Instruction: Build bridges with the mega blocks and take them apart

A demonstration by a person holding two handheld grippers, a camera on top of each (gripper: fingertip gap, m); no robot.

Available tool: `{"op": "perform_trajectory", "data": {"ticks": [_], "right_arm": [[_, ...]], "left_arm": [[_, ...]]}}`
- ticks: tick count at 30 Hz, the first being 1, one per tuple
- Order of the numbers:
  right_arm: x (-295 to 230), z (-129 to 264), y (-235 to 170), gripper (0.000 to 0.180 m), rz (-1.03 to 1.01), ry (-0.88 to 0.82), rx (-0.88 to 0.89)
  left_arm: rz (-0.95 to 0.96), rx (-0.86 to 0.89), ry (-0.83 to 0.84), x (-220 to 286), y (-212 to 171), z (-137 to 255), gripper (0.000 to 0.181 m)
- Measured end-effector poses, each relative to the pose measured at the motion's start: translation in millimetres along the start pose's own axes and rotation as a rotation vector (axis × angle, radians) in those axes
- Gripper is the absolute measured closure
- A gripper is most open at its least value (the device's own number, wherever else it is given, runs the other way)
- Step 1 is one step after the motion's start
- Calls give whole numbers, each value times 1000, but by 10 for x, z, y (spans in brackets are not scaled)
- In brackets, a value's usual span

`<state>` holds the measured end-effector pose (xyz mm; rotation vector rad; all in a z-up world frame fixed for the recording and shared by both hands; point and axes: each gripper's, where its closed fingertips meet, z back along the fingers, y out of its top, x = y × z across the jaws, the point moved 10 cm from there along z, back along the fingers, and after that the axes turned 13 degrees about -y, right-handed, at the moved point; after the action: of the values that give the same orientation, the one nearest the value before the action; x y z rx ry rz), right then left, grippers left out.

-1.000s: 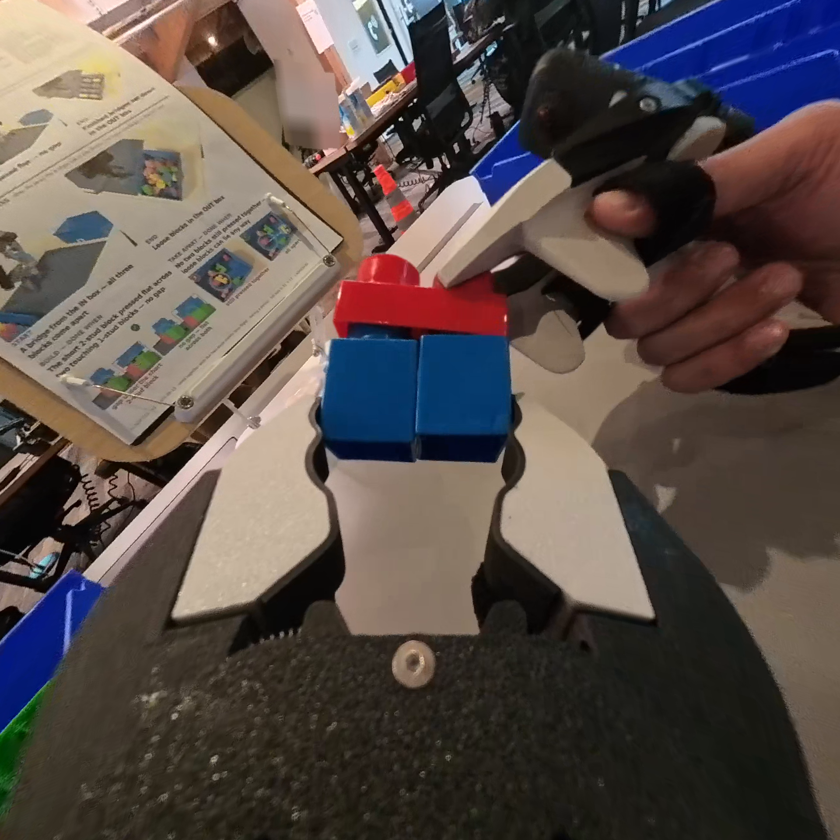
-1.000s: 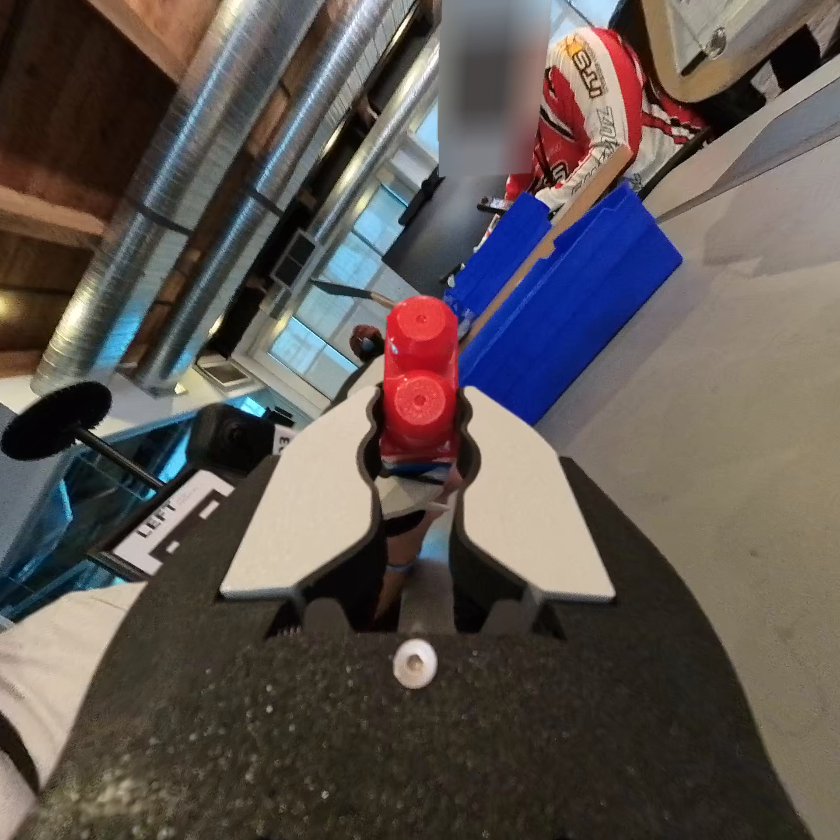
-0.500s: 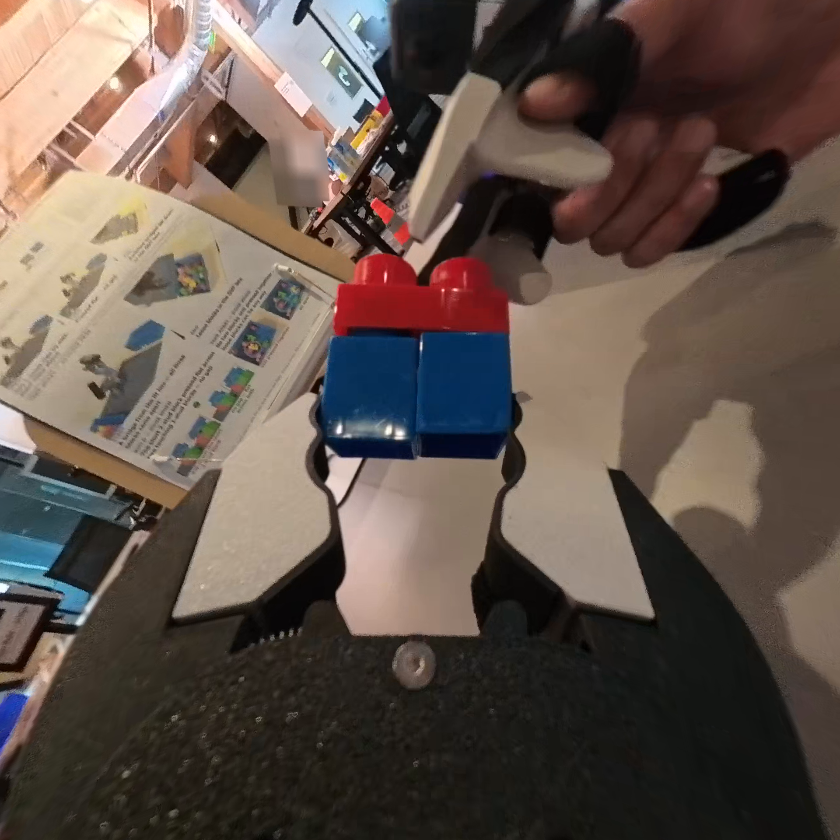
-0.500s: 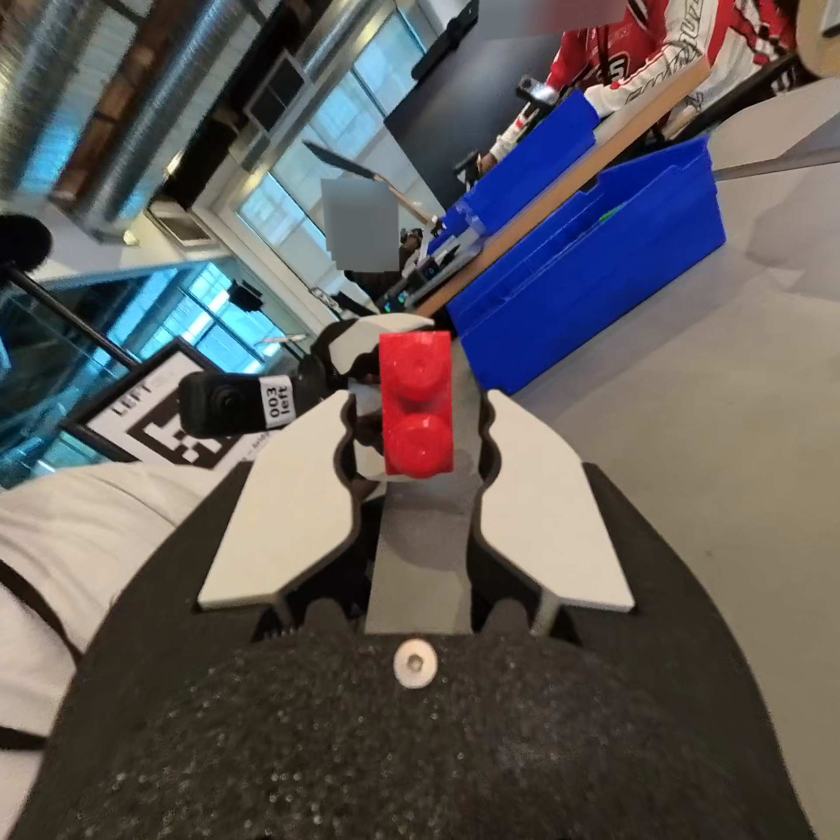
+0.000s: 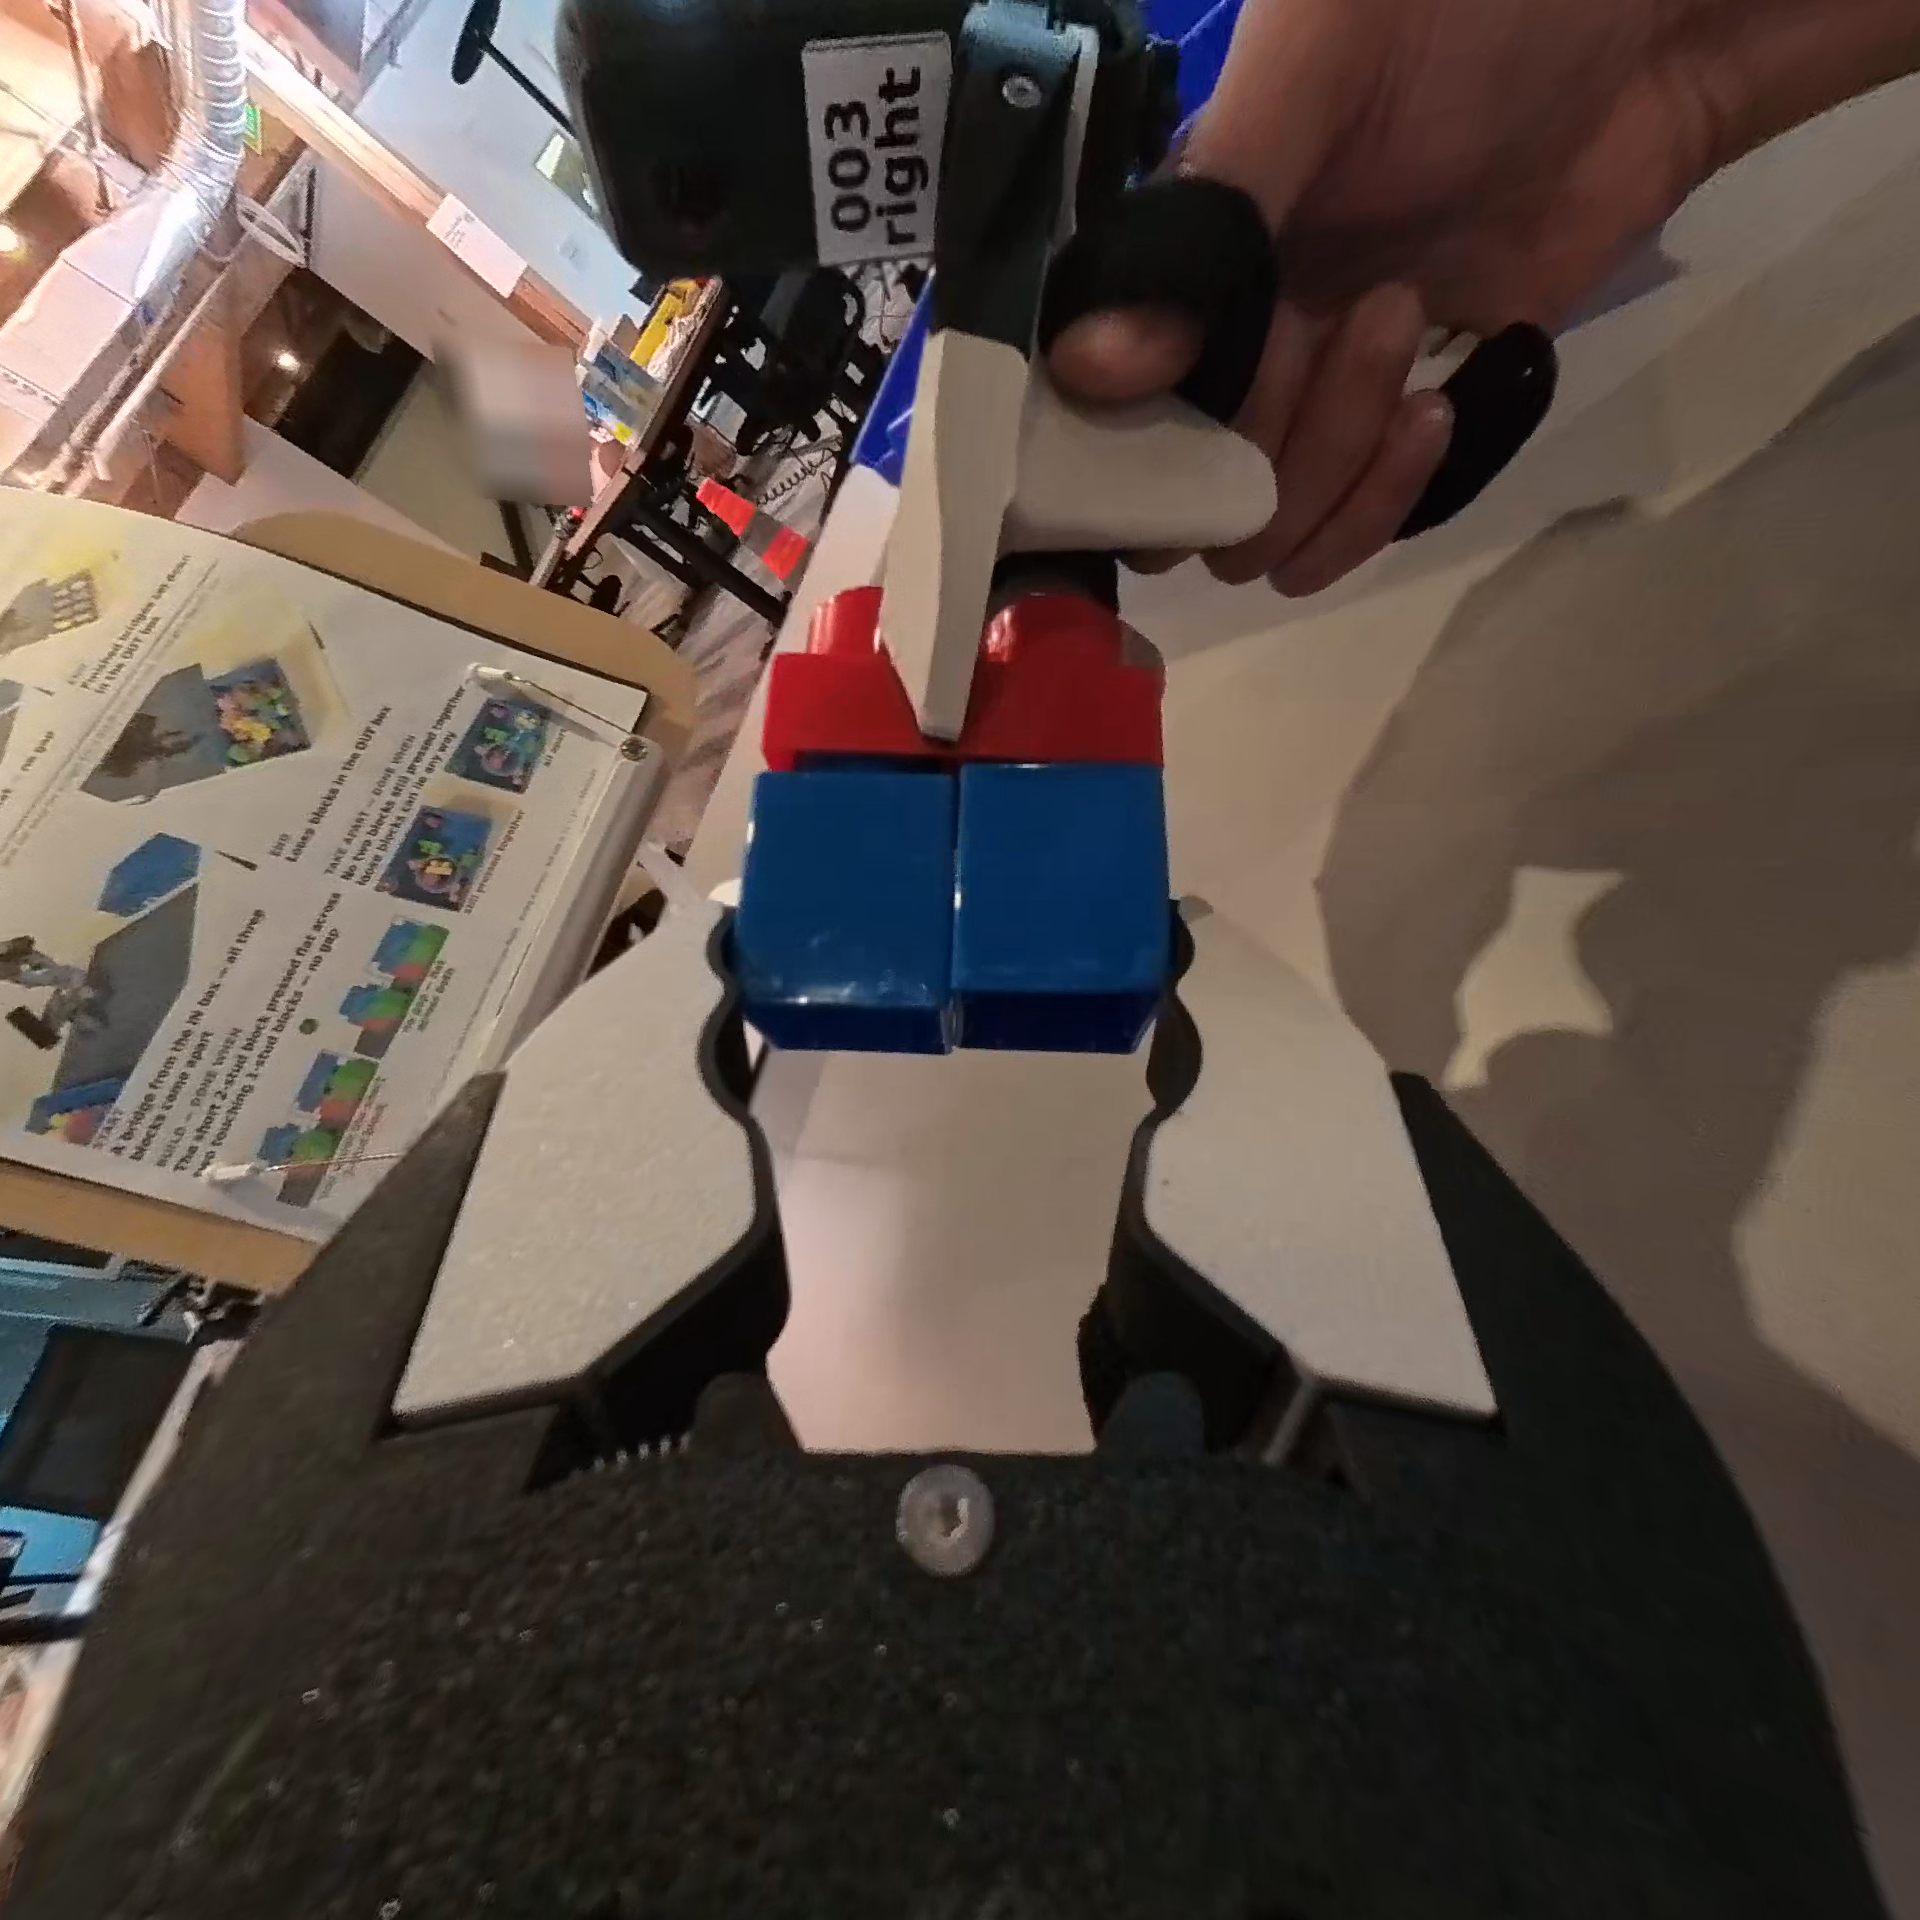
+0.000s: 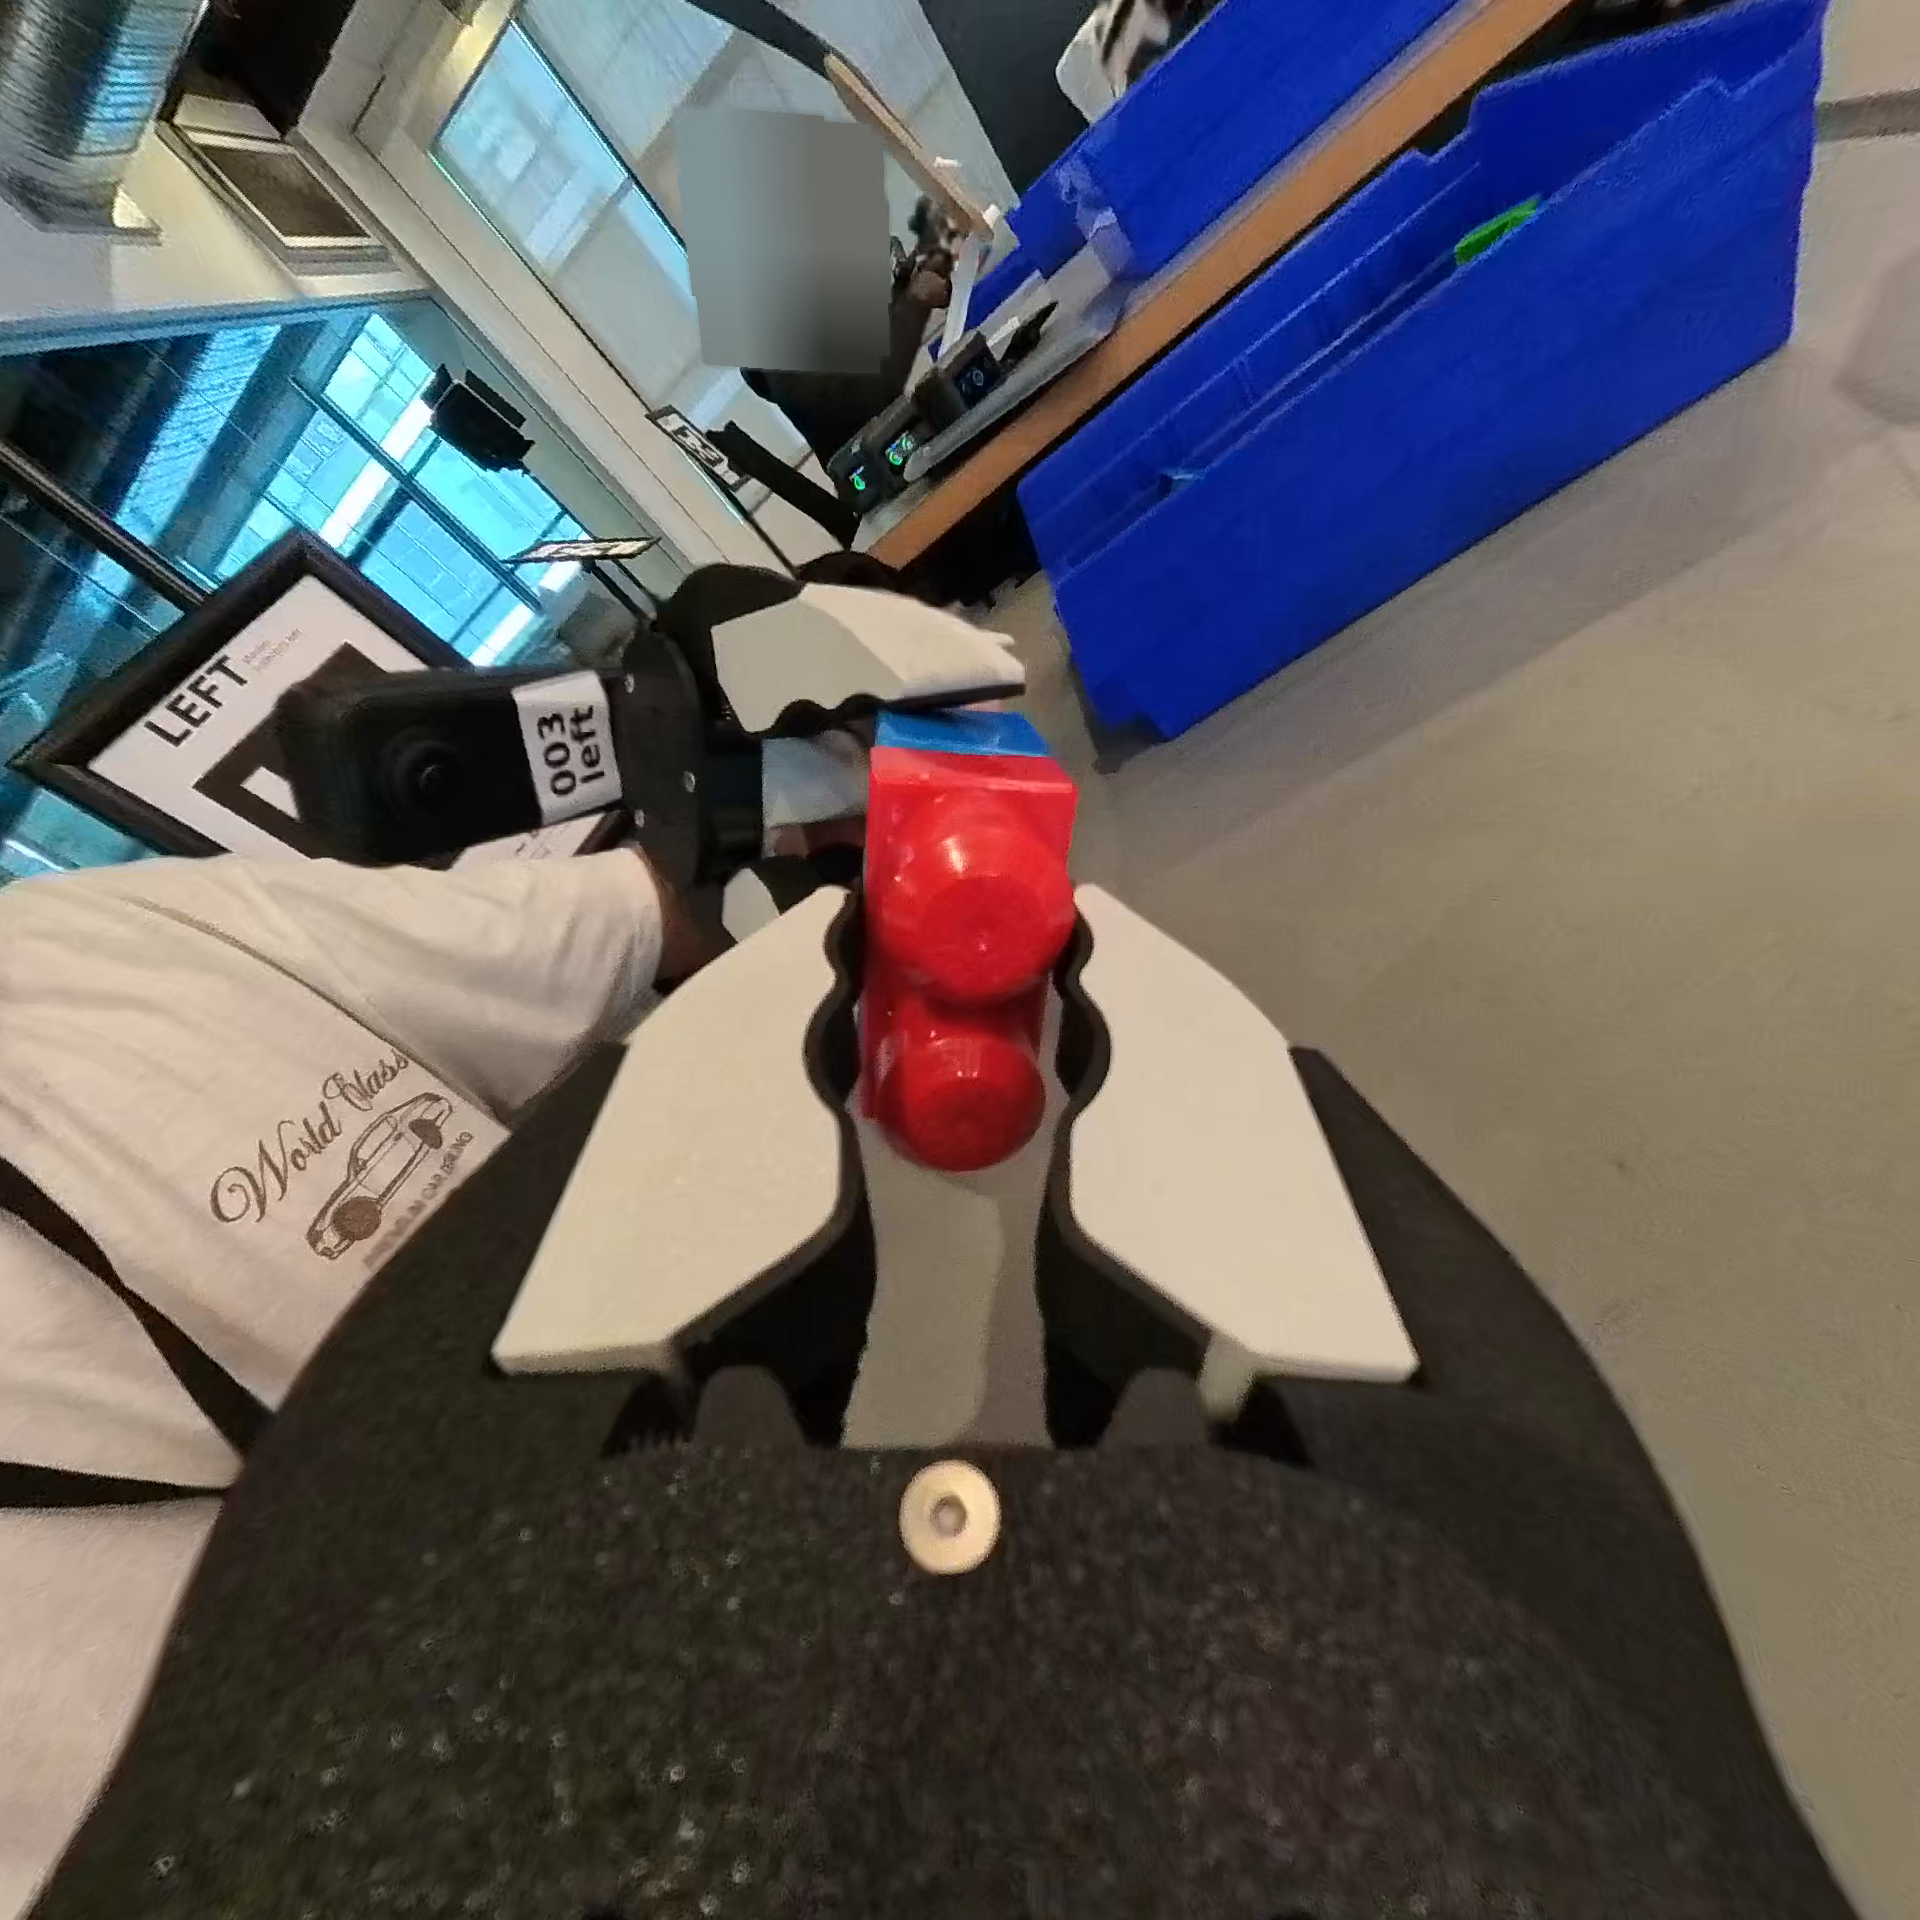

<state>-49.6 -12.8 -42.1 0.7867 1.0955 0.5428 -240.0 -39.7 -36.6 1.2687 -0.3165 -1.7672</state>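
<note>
My left gripper (image 5: 956,935) is shut on two blue blocks (image 5: 956,904) that sit side by side, held above the table. A red two-stud block (image 5: 1049,696) sits across their tops. My right gripper (image 6: 956,966) comes at the red block (image 6: 966,935) from the stud side. Its jaws are closed against the block's two long sides. In the left wrist view one right finger (image 5: 945,582) lies across the red block's near face. In the right wrist view the left gripper (image 6: 862,675) and a strip of blue block (image 6: 956,732) show behind the red block.
An instruction sheet on a wooden board (image 5: 312,831) stands to the left. Blue bins (image 6: 1403,416) stand on the grey table (image 6: 1558,1039) beyond the blocks. A hand (image 5: 1455,208) holds the right gripper, and a white sleeve (image 6: 312,987) is on the left.
My right gripper let go of the red block and drew back open, then came down over the studs and closed on it again. My left gripper kept hold of the blue blocks.
</note>
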Motion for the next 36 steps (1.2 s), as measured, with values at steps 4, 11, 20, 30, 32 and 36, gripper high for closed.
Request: {"op": "perform_trajectory", "data": {"ticks": [4,11,20,30,32,36], "right_arm": [[58,27,-63,145,-21,-4,-3],[120,76,-84,145,-19,-14,59],[171,200,-115,145,49,-60,201],[83,32,-195,145,163,-94,193],[66,12,-201,145,169,-91,198],[56,24,-206,145,195,-105,175]], "left_arm": [[2,-2,-34,15,-12,-67,106],[1,2,-38,-28,-33,-151,105],[474,314,-152,-161,-259,56,112],[1024,619,-432,-358,-507,-18,121],[1009,621,-430,-347,-504,-16,141],[1023,621,-474,-338,-540,-46,146]]}}
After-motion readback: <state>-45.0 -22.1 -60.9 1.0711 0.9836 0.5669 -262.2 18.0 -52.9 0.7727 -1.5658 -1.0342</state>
